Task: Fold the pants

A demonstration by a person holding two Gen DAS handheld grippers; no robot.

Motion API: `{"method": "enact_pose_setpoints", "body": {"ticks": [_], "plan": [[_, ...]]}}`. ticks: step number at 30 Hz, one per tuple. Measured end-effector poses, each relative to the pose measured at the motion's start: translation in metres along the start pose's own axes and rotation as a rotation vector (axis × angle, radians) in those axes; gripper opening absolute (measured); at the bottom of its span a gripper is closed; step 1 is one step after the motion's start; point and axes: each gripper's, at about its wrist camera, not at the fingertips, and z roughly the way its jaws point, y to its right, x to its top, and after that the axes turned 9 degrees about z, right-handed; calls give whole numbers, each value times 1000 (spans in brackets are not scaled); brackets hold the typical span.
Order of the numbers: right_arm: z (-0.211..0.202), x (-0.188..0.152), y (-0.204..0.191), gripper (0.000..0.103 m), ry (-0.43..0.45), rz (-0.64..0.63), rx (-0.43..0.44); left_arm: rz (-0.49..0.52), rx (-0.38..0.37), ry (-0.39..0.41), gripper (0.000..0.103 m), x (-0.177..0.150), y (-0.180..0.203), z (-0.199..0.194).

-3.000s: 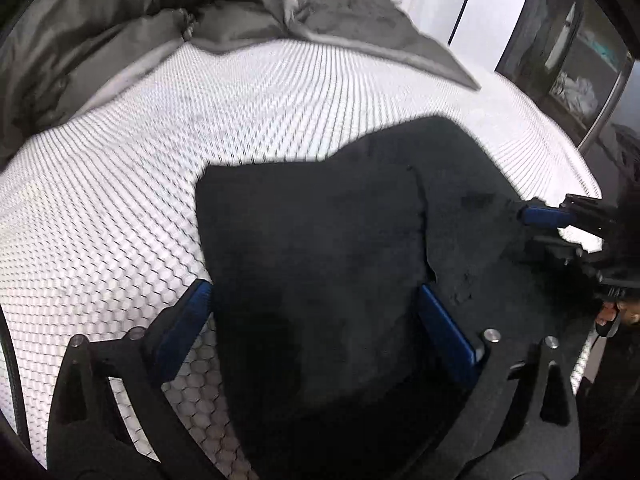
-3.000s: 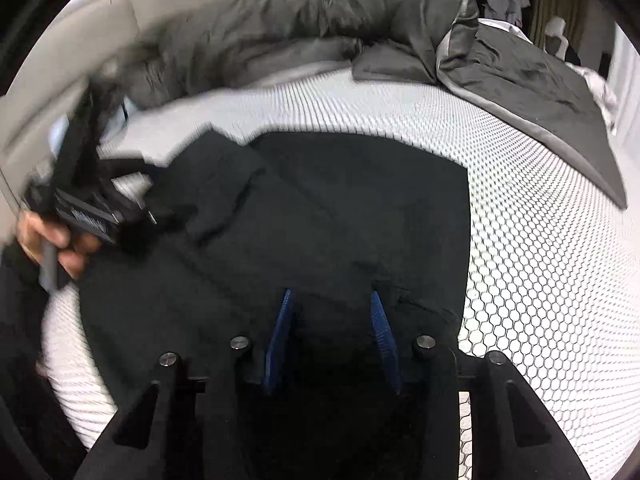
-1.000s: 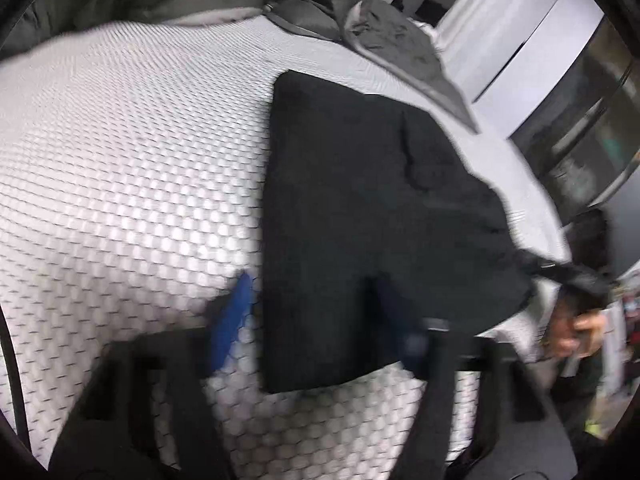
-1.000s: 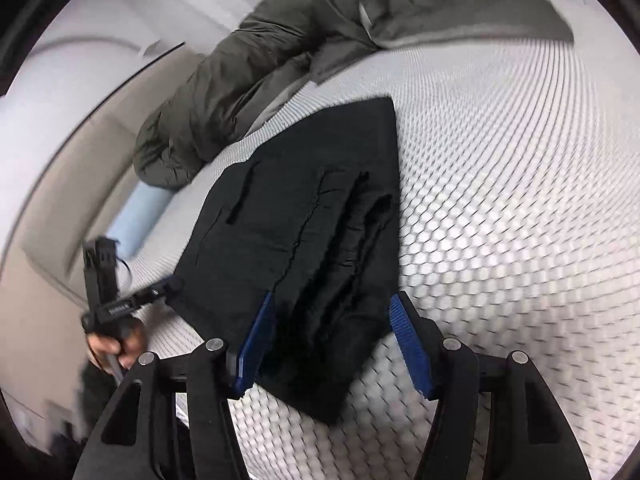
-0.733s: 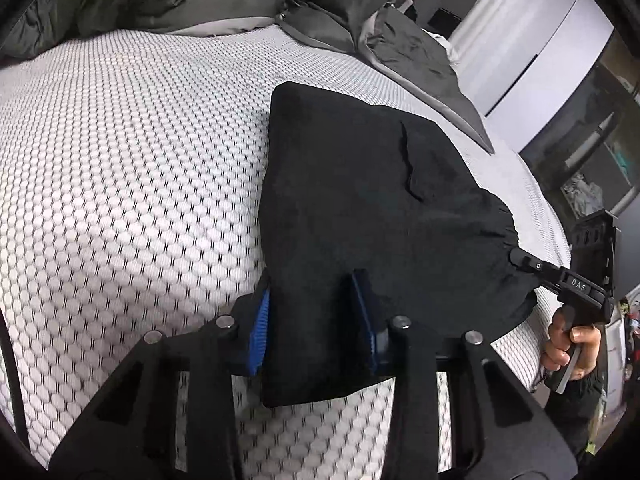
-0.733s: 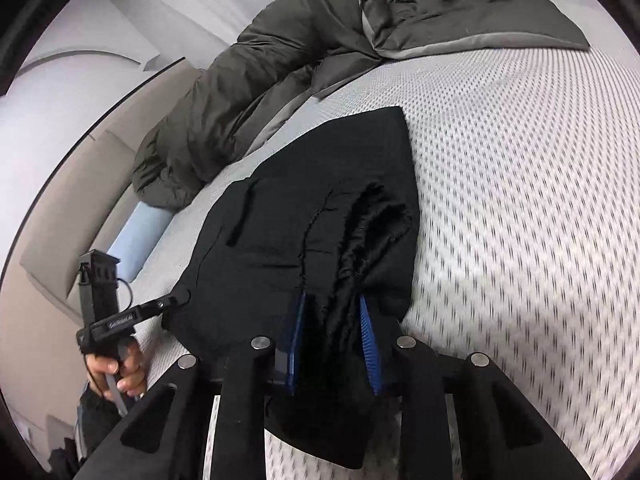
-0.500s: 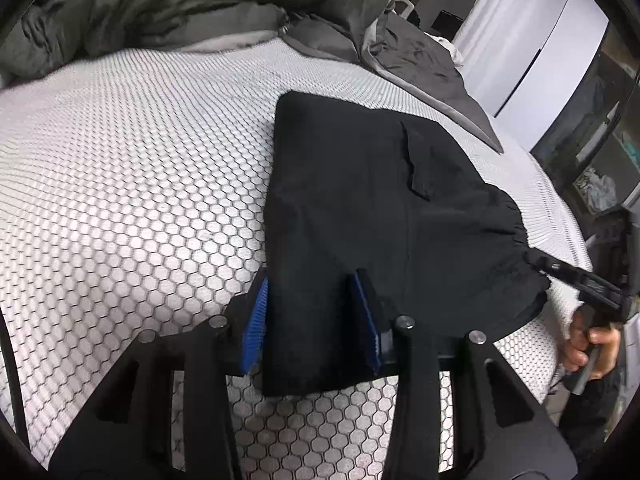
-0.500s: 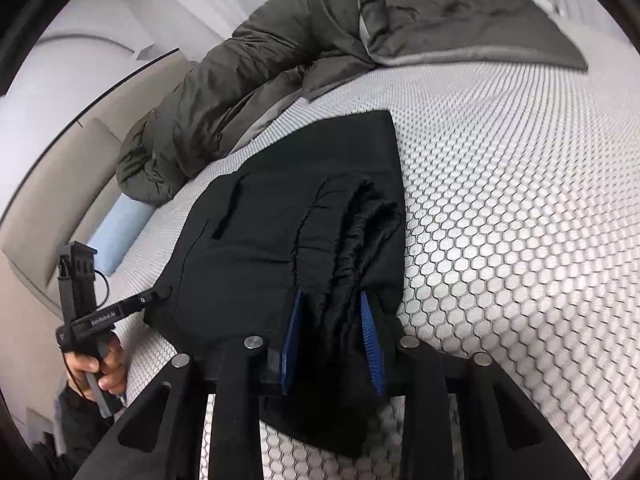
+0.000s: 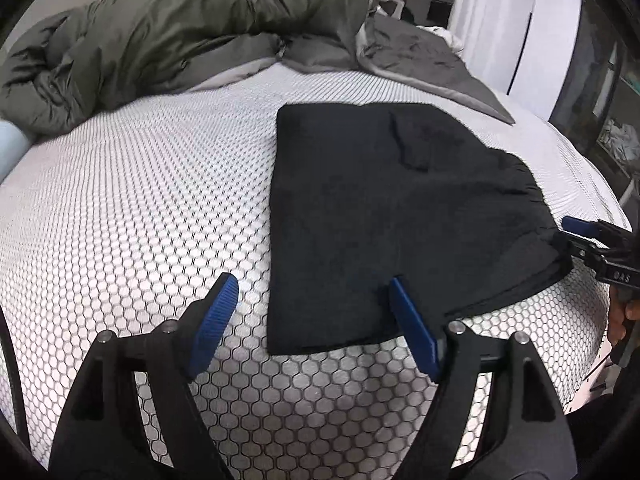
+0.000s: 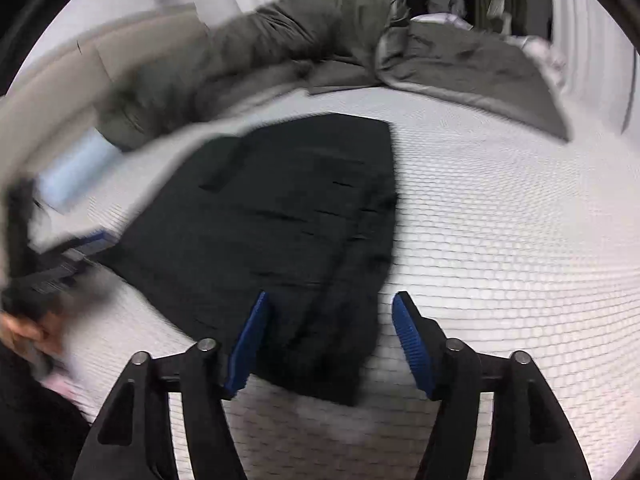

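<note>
A home bedroom: a bed with a honeycomb-patterned white cover, a rumpled olive-grey duvet heaped at its far side, and white curtains behind.

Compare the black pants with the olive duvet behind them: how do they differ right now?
The pants are black and lie flat, folded into a compact block; the duvet is olive-grey, puffy and bunched in a heap. The pants sit near both open grippers, the duvet farther back. Both rest on the honeycomb mattress.
</note>
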Motion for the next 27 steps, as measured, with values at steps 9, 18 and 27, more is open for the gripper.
{"method": "enact_pose_setpoints", "body": {"ticks": [9,18,27], "plan": [[-35,-1,19,81,97,64,48,44,14,34,84,-1,7,-15],[-73,-21,-21,103,311,-18,104,91,18,154,102,-15,21,-63],[-93,-46,-39,103,346,-65,108,60,40,264,102,-33,28,-97]]}}
